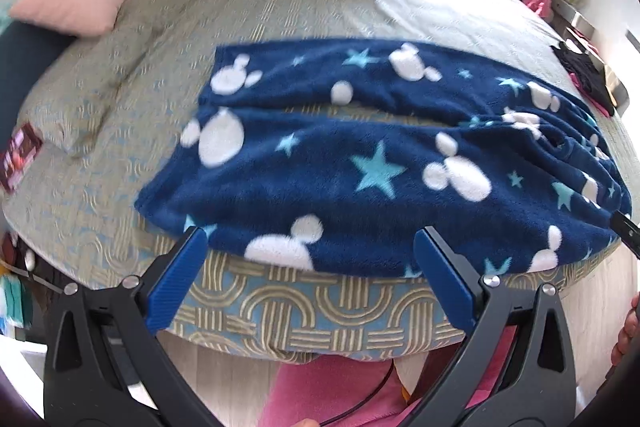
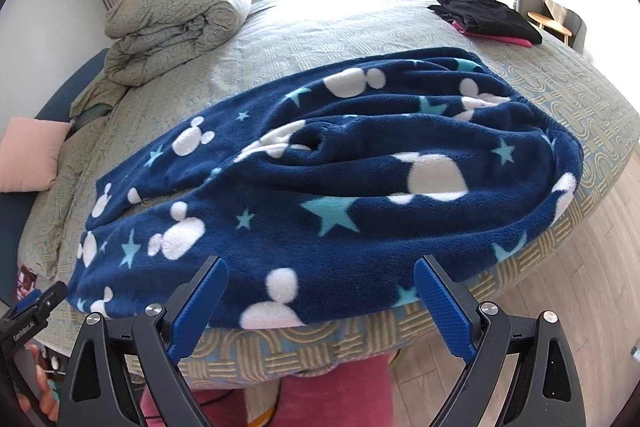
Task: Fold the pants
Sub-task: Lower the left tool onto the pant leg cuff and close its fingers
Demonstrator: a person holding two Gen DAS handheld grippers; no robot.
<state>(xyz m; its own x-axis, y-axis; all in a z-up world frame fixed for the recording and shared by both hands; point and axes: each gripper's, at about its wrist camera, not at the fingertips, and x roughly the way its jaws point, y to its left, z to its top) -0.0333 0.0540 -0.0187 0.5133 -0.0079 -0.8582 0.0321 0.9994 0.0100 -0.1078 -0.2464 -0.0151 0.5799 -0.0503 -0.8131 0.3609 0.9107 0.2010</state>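
Now I hold my left gripper [image 1: 310, 257] and right gripper [image 2: 320, 285] spread, empty, just before the pants [image 1: 360, 155]; their length runs crosswise along the bed [image 1: 280, 11] edge.

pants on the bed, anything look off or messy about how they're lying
The pants are bunched into ridges near the waistband instead of lying flat, and their near edge overhangs the bed. Both grippers' jaws are open.
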